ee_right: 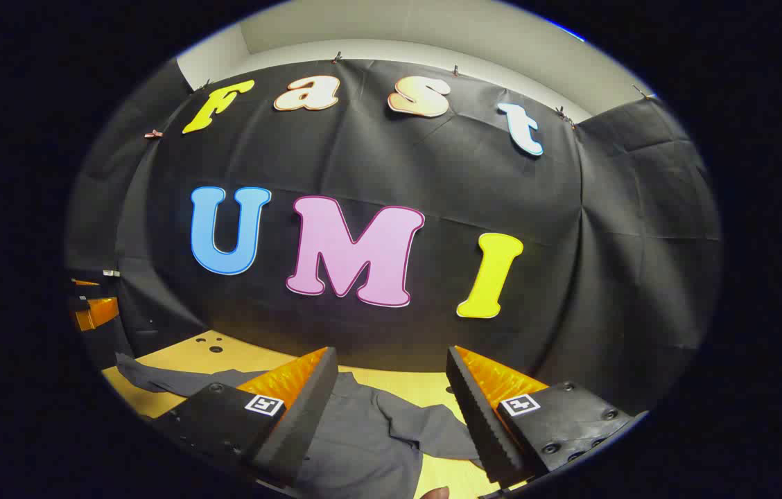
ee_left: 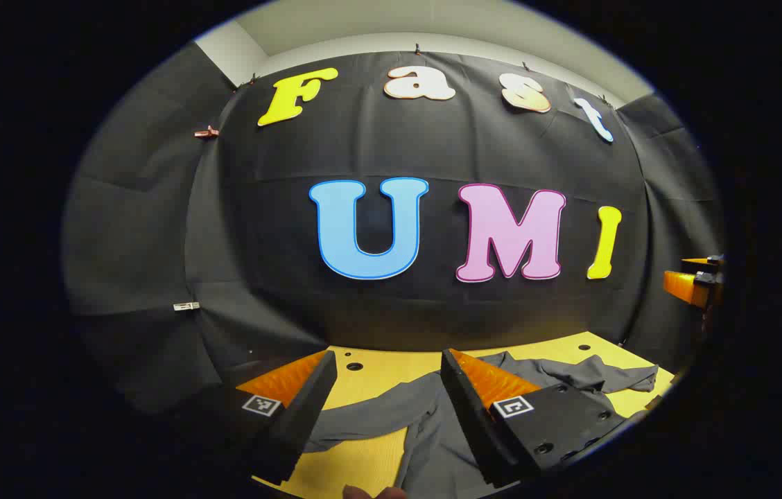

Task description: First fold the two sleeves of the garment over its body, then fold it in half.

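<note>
Both grippers raised above the garment, jaws parted, nothing held.

The left gripper (ee_left: 385, 395) hovers with fingers spread wide and empty; the right gripper (ee_right: 391, 398) matches it, fingers apart and clear of the cloth; this posture suits an approach, since open jaws can drop over a sleeve edge. The garment (ee_left: 426, 423) lies on the yellow table (ee_left: 391, 364) below and just beyond both sets of fingers; it is thin grey fabric, soft and rumpled, with loose folds and a limp sleeve (ee_left: 592, 374) trailing to the far right in the left gripper view; the sleeves appear not yet folded over the body. The table surface is smooth and flat, with small dark holes (ee_left: 354, 365) near its far edge; the finger pads (ee_left: 467, 409) are ribbed, presumably for hold on slippery cloth.
</note>
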The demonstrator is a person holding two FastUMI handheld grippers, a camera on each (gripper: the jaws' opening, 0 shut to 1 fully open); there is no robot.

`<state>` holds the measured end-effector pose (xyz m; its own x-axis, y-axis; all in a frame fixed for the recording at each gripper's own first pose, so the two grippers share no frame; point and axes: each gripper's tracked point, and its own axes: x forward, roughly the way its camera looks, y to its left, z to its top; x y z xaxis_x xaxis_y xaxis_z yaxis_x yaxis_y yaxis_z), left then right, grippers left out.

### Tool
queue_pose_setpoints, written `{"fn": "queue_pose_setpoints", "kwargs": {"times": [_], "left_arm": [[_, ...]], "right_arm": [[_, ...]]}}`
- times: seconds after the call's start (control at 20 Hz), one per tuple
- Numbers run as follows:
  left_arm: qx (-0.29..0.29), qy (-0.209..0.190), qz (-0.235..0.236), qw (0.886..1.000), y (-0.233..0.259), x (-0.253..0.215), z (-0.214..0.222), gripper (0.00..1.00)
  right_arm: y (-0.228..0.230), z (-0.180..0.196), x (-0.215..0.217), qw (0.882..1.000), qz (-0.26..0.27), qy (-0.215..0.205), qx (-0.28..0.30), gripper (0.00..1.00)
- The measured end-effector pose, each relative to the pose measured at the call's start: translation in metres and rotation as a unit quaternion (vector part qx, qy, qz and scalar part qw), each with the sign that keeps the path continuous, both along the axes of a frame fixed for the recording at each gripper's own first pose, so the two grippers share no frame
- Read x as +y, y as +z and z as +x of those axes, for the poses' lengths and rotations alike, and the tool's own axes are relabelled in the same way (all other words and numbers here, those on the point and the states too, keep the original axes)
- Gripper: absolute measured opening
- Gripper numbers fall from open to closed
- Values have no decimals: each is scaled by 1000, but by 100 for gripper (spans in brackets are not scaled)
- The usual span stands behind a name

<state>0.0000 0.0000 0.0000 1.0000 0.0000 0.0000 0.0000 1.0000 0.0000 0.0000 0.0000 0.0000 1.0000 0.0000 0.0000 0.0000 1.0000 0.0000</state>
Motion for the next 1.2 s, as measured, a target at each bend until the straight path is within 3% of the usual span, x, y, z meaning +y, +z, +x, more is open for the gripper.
{"fn": "queue_pose_setpoints", "kwargs": {"times": [0.7,1.2], "left_arm": [[2,-6,8,1000,-3,-60,4,95],[16,-16,18,1000,-11,-123,13,95]], "right_arm": [[-13,13,-55,1000,9,-8,11,98],[-85,33,-157,996,14,-42,82,98]]}}
